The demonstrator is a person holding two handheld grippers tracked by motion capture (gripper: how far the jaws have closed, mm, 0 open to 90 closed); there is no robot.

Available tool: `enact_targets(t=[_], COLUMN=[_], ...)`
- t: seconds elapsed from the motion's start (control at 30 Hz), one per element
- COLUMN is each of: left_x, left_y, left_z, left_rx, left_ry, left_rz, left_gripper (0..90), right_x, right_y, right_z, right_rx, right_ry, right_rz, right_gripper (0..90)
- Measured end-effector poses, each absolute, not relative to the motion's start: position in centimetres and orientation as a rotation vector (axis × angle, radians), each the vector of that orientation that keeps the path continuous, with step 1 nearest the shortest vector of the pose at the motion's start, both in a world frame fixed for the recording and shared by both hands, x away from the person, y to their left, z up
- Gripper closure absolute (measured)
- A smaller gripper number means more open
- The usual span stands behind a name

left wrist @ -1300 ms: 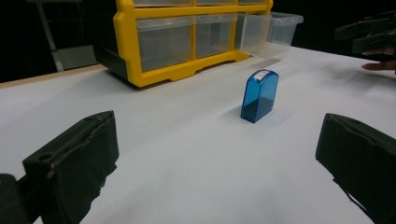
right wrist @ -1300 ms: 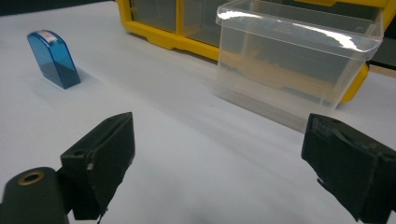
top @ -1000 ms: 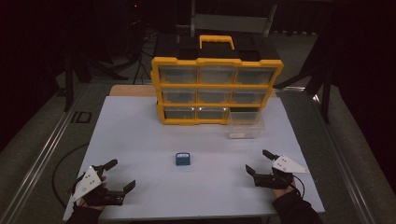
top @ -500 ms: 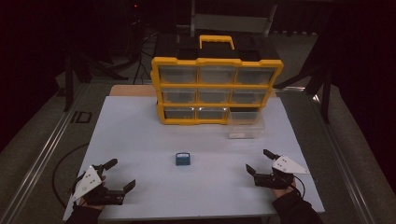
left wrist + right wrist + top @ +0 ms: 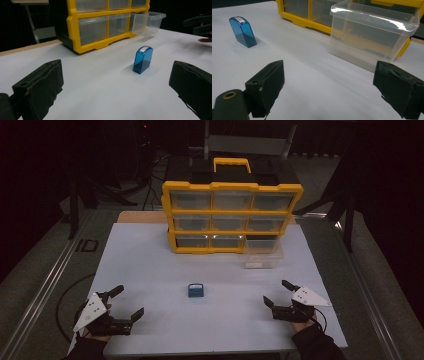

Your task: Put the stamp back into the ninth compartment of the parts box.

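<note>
1. Left gripper rests at the near left of the white table, jaws spread, holding nothing.
2. Right gripper rests near right, jaws likewise spread.
3. Small blue case stands upright between them, before the yellow drawer organizer.

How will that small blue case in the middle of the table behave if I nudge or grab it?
The small blue case stands upright on a narrow base, taller than it is deep, so a push near its rounded top would probably tip it rather than slide it. It looks like hard, glossy translucent plastic: likely stiff, light, and somewhat slippery between the jaws. Gripping its flat sides seems safer.
</note>
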State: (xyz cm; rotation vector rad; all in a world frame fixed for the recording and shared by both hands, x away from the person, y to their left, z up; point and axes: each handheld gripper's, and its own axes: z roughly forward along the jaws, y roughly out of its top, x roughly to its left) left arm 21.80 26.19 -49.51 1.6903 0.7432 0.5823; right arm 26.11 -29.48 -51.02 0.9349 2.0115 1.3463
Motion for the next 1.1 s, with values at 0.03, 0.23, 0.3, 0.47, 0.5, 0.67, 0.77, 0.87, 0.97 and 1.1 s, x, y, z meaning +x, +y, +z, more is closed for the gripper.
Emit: enact_targets(t=[0.03,0.23,0.3,0.47,0.5,0.67,0.77,0.87,0.97,1.1], left_x=[21.8,22.3,22.5,22.9,23.1,23.6,23.9,24.3,24.6,25.0], left_y=[26.2,25.8,25.6,25.1,24.7,23.9,23.5,23.2,22.9,22.5], left_z=[-49.5,-48.1,-47.8,-47.4,-47.4,-47.2,-46.9,-46.6,-46.5,-46.3], left_rx=[1.690,1.724,1.736,1.732,1.730,1.737,1.732,1.728,1.732,1.736], left_ry=[0.743,0.730,0.722,0.712,0.704,0.693,0.685,0.681,0.673,0.665], left_rz=[0.582,0.569,0.566,0.553,0.548,0.526,0.519,0.512,0.504,0.493], left_gripper=[0.1,0.1,0.1,0.1,0.1,0.1,0.0,0.0,0.0,0.1], right_x=[26.1,26.1,26.1,26.1,26.1,26.1,26.1,26.1,26.1,26.1], right_y=[-29.5,-29.5,-29.5,-29.4,-29.4,-29.4,-29.4,-29.4,-29.4,-29.4], right_z=[-51.0,-51.0,-51.0,-51.1,-51.1,-51.0,-51.0,-51.0,-51.0,-51.0], right_rx=[0.935,0.935,0.936,0.931,0.929,0.927,0.930,0.922,0.921,0.921], right_ry=[2.012,2.012,2.011,2.021,2.023,2.022,2.023,2.024,2.027,2.027], right_rz=[1.346,1.352,1.350,1.353,1.354,1.358,1.359,1.362,1.363,1.365], right_gripper=[10.2,10.2,10.2,10.2,10.2,10.2,10.2,10.2,10.2,10.2])
